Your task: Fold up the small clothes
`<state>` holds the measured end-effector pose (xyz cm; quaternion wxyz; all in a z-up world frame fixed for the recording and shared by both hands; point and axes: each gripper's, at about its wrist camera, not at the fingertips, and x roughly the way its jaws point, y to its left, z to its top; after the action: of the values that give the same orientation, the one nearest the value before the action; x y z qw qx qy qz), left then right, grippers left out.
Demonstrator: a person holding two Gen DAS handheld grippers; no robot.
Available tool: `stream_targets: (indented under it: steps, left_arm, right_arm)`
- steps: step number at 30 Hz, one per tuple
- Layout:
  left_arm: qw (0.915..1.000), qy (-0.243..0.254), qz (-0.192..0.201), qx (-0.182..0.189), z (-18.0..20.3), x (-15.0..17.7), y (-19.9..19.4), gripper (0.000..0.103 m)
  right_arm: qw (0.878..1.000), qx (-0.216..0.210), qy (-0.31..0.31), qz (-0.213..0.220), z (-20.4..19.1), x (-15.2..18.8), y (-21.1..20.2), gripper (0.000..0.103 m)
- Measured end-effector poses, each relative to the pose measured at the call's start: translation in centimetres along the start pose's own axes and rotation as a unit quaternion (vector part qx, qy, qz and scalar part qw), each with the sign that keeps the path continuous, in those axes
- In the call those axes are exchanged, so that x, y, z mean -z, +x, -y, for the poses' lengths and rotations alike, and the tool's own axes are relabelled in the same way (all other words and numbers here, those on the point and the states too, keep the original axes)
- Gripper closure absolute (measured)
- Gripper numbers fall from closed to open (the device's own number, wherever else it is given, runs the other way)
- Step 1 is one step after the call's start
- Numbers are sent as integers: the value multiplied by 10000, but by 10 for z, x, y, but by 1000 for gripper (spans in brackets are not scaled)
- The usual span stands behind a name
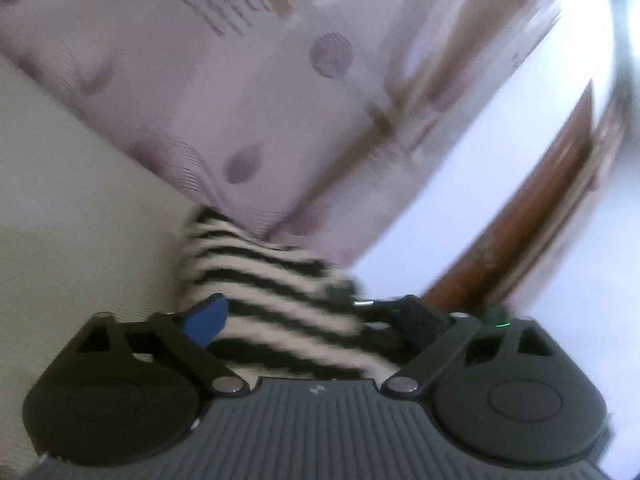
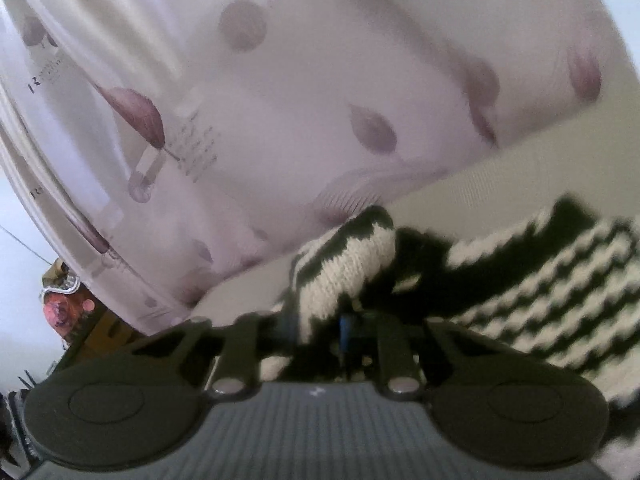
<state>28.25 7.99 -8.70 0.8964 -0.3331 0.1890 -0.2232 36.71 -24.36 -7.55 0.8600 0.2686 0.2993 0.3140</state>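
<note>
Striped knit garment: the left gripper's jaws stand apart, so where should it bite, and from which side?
Take the striped knit garment at its near edge, which already lies between the spread jaws of the left gripper; come in straight ahead, low over the cream surface. The right gripper looks pinched on a raised fold, so the cloth should tension between both.

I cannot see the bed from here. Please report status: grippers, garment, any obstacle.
Left gripper open, striped knit between its fingers, not pinched. Right gripper shut on striped knit. Knit lies on cream surface. Patterned curtain close behind; nothing blocking.
</note>
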Motion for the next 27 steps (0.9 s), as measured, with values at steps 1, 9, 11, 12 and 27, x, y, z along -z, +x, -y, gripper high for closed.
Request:
stream_targets:
  steps: [1,9,11,12,27]
  left_arm:
    - [9999,29,-71,-98,-2,1,2,10]
    - [9991,44,-365,-210,-3,25,28,10]
    - [9985,200,-474,-176,0,31,33,10]
    - [9979,316,-547,-160,3,35,34,10]
    - [9954,943,-152,49,50,28,51,34]
  right_arm:
    - [10000,43,-26,36,3,-4,-6,85]
    - [9970,649,-418,-52,39,-29,-44,85]
    - [9958,803,-438,-101,52,-31,-48,85]
    - [9942,929,-519,-145,59,-32,-50,85]
    - [9863,1290,-1014,-180,91,-32,-39,85]
